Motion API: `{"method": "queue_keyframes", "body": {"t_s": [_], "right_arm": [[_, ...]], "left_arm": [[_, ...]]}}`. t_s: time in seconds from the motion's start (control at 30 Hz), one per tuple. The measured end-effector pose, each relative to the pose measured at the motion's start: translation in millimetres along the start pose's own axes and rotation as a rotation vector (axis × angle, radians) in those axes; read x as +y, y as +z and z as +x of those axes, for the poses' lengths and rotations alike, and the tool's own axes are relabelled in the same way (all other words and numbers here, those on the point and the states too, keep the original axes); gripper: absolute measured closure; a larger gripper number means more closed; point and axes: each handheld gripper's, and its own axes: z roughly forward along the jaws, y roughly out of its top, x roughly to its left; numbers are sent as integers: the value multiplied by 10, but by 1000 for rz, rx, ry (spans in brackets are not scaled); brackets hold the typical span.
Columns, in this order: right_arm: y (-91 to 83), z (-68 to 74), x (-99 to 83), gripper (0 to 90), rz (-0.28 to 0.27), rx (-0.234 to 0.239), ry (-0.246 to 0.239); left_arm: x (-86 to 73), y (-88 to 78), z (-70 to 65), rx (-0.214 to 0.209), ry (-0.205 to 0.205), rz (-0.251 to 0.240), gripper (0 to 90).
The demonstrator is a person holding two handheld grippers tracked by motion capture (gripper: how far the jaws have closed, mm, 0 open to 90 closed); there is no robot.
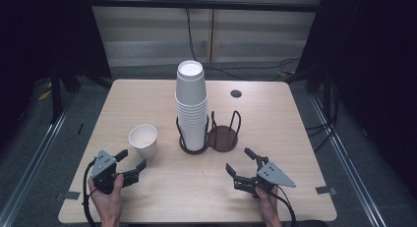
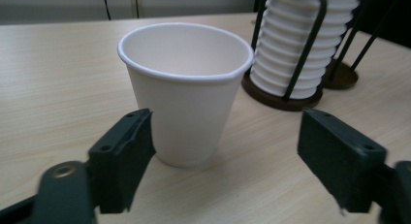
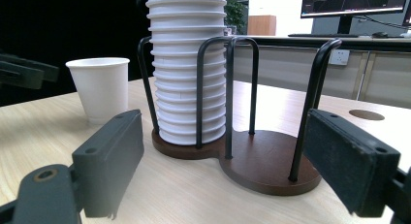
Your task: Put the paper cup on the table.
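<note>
A single white paper cup (image 1: pixel 143 140) (image 2: pixel 184 88) stands upright on the wooden table (image 1: pixel 275 119), left of a dark two-place wire rack (image 1: pixel 223 138). The rack's left place holds a tall stack of white cups (image 1: pixel 191 104) (image 3: pixel 186 64); its right place (image 3: pixel 271 161) is bare. My left gripper (image 1: pixel 132 158) (image 2: pixel 225 122) lies low just in front of the single cup, jaws open, the cup just ahead of the tips and no pad pressing on it. My right gripper (image 1: pixel 238 159) (image 3: pixel 223 132) rests open in front of the rack, with nothing between its jaws. The single cup (image 3: pixel 99 88) also stands at the left of the right gripper view.
A small round hole (image 1: pixel 236 94) sits in the table behind the rack. Cables run across the floor beyond the far edge. Dark curtains stand on both sides, and metal rails flank the table.
</note>
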Motion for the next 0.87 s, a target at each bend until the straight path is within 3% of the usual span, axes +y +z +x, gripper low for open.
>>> {"method": "queue_keyframes", "body": {"t_s": [0.1, 0.17, 0.2, 0.33, 0.47, 0.53, 0.6, 0.7, 0.77, 0.87], "right_arm": [[2, -2, 0, 143, 0, 4, 1], [1, 0, 0, 143, 0, -1, 0], [1, -1, 1, 143, 1, 1, 1], [1, 0, 1, 143, 1, 0, 1], [2, 0, 0, 143, -1, 0, 1], [0, 1, 0, 143, 0, -2, 0], [-1, 1, 0, 143, 0, -2, 1], [0, 2, -1, 142, -2, -1, 2], [-1, 1, -1, 142, -3, -1, 1], [-2, 1, -2, 142, -5, 1, 1]], "left_arm": [[-77, 5, -82, -9, 28, 1, 215], [-122, 10, -149, -41, 9, -33, 211], [-129, 11, -191, -34, 43, -27, 211], [-148, 65, -309, -71, 102, -35, 208], [-182, 178, -427, -68, 96, -52, 208], [-190, 216, -468, -80, 91, -83, 208], [-193, 257, -501, -71, 109, -106, 201], [-205, 281, -536, -59, 103, -157, 192], [-221, 271, -580, -32, 135, -181, 163], [-262, 236, -602, 2, 105, -260, 152]]}}
